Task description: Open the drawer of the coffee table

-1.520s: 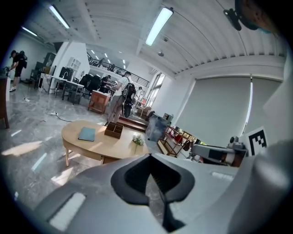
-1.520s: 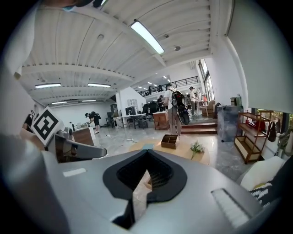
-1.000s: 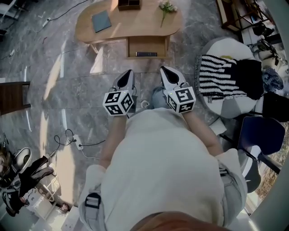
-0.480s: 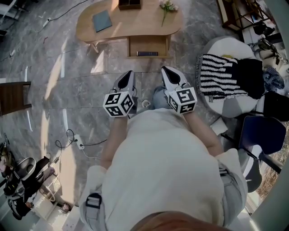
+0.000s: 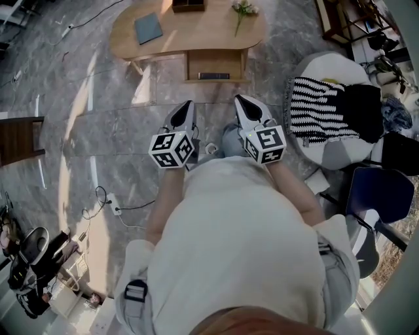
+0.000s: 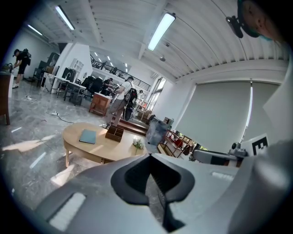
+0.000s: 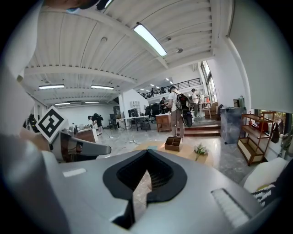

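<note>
The oval wooden coffee table [image 5: 190,36] stands on the floor ahead of me, at the top of the head view. A drawer box [image 5: 216,64] juts from its near side, with a dark flat thing [image 5: 214,76] along its front. On the tabletop lie a blue book [image 5: 147,29], a wooden box [image 5: 188,6] and a flower sprig [image 5: 242,10]. My left gripper [image 5: 186,105] and right gripper [image 5: 241,100] are held side by side in the air, short of the table. Both are shut and hold nothing. The table [image 6: 98,145] shows beyond the left gripper [image 6: 149,155], and the right gripper [image 7: 147,151] points at it too.
A white seat with a striped black-and-white throw [image 5: 321,108] stands to the right, with a dark blue chair [image 5: 380,193] nearer me. A power strip and cable [image 5: 114,209] lie on the marble floor at left. Several people [image 7: 176,109] stand far off.
</note>
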Demonstrator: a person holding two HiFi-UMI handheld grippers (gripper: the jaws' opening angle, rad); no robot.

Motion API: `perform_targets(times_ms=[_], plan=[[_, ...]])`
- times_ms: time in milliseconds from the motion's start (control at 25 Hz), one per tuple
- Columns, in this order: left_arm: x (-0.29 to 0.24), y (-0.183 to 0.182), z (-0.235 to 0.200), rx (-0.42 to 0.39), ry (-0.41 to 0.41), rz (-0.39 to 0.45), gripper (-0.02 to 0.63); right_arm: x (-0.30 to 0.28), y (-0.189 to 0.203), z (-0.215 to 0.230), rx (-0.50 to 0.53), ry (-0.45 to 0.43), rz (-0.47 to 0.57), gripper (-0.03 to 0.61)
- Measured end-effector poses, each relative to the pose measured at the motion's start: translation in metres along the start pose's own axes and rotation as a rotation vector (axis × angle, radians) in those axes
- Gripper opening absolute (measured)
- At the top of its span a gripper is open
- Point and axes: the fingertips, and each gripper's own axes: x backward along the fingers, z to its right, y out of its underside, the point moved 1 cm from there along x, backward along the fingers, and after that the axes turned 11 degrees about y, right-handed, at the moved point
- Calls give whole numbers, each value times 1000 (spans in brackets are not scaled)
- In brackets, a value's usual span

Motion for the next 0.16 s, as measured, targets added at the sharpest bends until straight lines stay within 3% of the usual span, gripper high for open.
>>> perform_targets(times_ms=[160], plan=[[0,0,-3,1,0,3,-2,-3,-1,-2,6,0,5,-3]])
